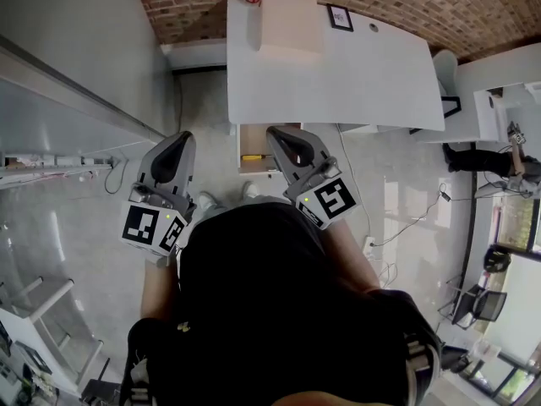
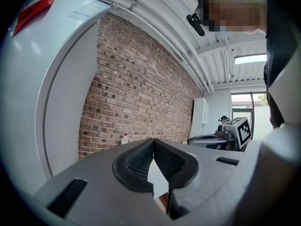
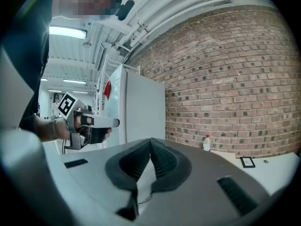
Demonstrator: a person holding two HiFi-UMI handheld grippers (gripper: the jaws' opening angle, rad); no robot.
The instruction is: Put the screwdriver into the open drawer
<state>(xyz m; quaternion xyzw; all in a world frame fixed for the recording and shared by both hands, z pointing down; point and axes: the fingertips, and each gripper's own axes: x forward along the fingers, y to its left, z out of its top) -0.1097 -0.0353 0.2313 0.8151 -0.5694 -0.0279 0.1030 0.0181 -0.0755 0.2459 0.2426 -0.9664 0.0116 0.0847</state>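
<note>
Left gripper (image 1: 179, 139) and right gripper (image 1: 275, 133) both hang level before the desk (image 1: 338, 74), jaws pressed together on nothing, while a yellow-handled item, apparently the screwdriver (image 1: 251, 156), lies inside the open drawer (image 1: 256, 141); placement looks complete, leaving only a retreat.

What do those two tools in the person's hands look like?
The left gripper and right gripper are smooth grey wedges with dark ribbed pads at the tips. Each carries a cube of black-and-white square markers. The person wears a black top.
</note>
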